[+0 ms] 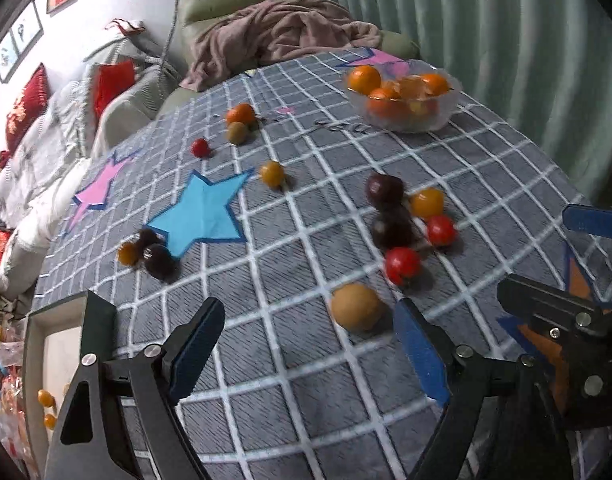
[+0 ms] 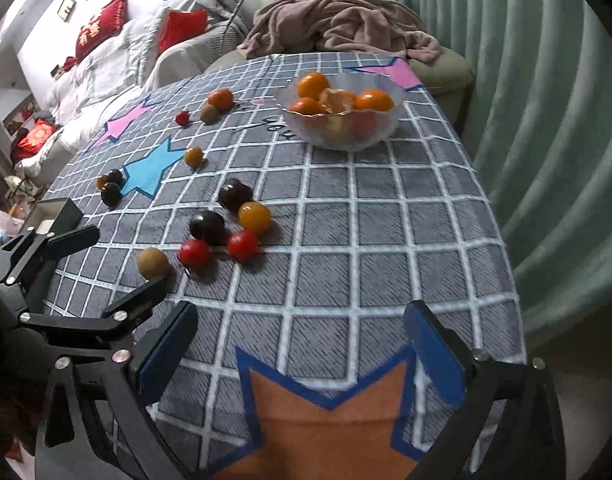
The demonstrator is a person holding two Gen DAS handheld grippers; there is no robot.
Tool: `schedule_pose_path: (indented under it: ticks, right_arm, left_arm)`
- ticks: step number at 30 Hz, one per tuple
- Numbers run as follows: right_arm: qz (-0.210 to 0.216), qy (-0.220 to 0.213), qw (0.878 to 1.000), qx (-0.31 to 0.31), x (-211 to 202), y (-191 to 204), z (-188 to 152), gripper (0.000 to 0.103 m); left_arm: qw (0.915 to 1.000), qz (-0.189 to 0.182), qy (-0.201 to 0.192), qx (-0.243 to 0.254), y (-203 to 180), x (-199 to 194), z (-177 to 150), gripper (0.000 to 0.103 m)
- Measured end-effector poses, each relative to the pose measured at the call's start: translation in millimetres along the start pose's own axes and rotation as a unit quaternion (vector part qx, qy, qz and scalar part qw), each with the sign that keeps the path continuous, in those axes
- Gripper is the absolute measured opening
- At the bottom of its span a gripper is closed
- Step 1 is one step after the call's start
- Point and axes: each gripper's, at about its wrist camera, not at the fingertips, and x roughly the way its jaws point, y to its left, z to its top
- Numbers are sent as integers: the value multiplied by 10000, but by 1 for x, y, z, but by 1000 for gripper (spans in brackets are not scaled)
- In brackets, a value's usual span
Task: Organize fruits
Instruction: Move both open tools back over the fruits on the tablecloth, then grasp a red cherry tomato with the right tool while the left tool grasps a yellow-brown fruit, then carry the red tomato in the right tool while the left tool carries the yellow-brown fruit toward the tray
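On the table's left lie two dark plums point(image 2: 110, 189) by the blue star, then the tan fruit point(image 2: 153, 263) just ahead of the left gripper point(image 1: 310, 344), its jaws wide and empty. To lift it well, straddle it squarely and close gently. The glass bowl point(image 2: 342, 136) of oranges sits far right; the right gripper point(image 2: 306, 352) hovers wide, empty

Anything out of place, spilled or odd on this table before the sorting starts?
Yes: most small fruit lies loose on the checked tablecloth rather than in the glass bowl. A cluster of dark plums, red tomatoes and a tan fruit sits mid-table. One mandarin in the bowl looks peeled. Nothing appears damaged.
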Motion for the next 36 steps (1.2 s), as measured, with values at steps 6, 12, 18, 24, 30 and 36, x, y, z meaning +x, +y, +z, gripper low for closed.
schedule_pose_path:
  ticks: [6,12,18,24,30,36]
  right_arm:
    - [283,160,9995,25,21,4,14,85]
    - [257,175,9988,-382,34,21,18,75]
    - [167,109,9972,-715,36,35,21,29]
    - [320,107,9984,-445,30,24,18,21]
    - [414,96,9989,-184,16,15,6,21]
    - [540,143,9984,71,5,12,-8,21]
  left_arm:
    - [10000,-43,-13,-44,9,9,1,87]
    - [9994,-187,-184,223,5,2,-2,87]
    - [9994,-253,-105,224,1,10,-1,87]
    - [9984,-547,-67,160,-2,12,2,34]
    - [9981,-612,-58,53,-1,8,-4,29]
    - [9984,-545,52,-168,11,-4,-23,29]
